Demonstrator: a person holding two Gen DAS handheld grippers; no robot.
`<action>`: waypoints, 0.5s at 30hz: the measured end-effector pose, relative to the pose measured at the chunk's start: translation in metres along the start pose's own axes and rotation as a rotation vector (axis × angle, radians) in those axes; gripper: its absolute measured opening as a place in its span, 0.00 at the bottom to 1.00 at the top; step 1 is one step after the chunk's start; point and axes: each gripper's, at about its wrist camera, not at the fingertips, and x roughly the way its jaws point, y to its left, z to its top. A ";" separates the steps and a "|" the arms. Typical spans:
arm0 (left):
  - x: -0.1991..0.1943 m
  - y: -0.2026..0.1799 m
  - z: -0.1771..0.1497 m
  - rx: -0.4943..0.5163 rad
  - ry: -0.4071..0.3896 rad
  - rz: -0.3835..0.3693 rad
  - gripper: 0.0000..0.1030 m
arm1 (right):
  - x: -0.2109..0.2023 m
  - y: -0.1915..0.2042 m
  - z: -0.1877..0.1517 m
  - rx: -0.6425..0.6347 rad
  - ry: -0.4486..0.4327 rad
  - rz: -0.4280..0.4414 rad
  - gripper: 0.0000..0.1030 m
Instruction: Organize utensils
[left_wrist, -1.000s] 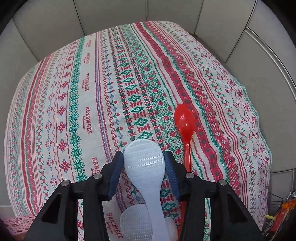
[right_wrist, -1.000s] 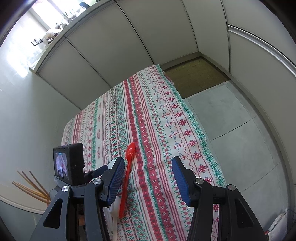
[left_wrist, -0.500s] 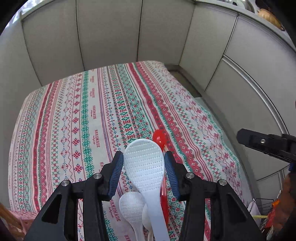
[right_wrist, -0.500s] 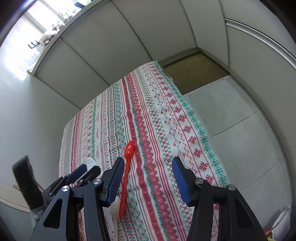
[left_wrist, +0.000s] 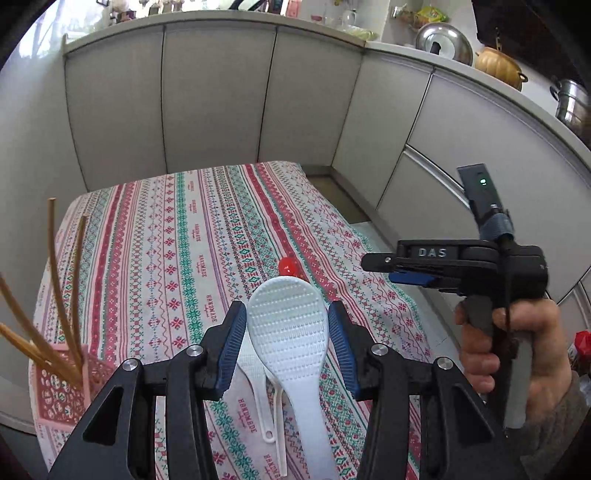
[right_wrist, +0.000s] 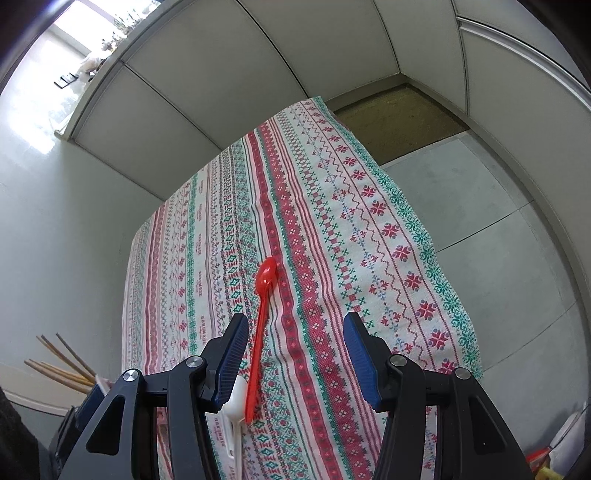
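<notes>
Utensils lie close under both cameras. Nearest, the left gripper (left_wrist: 287, 345) is clamped on a white rice paddle (left_wrist: 291, 345), its dimpled blade between the blue pads, raised above the surface (left_wrist: 155, 236) with its patterned cloth. Beneath it two smaller white spoons (left_wrist: 258, 373) rest on the cloth. At the left edge a pink perforated holder (left_wrist: 61, 384) carries wooden chopsticks (left_wrist: 55, 280). The right gripper (right_wrist: 293, 356) stands about half wide with nothing between its pads; a hand (left_wrist: 517, 350) grips its handle. Beyond, the red spoon (right_wrist: 263, 310) lies flat, bowl pointing away, partly hidden behind the paddle in the left view. Farther off stand grey cabinet doors (left_wrist: 214, 99).
</notes>
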 end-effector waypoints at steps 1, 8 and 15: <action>-0.009 0.001 -0.003 -0.001 -0.013 -0.002 0.47 | 0.003 0.002 -0.001 -0.006 0.006 -0.006 0.53; -0.071 0.019 -0.020 -0.031 -0.116 0.004 0.47 | 0.026 0.028 -0.011 -0.075 0.060 -0.024 0.53; -0.106 0.042 -0.025 -0.060 -0.204 0.030 0.47 | 0.054 0.067 -0.030 -0.178 0.157 0.024 0.53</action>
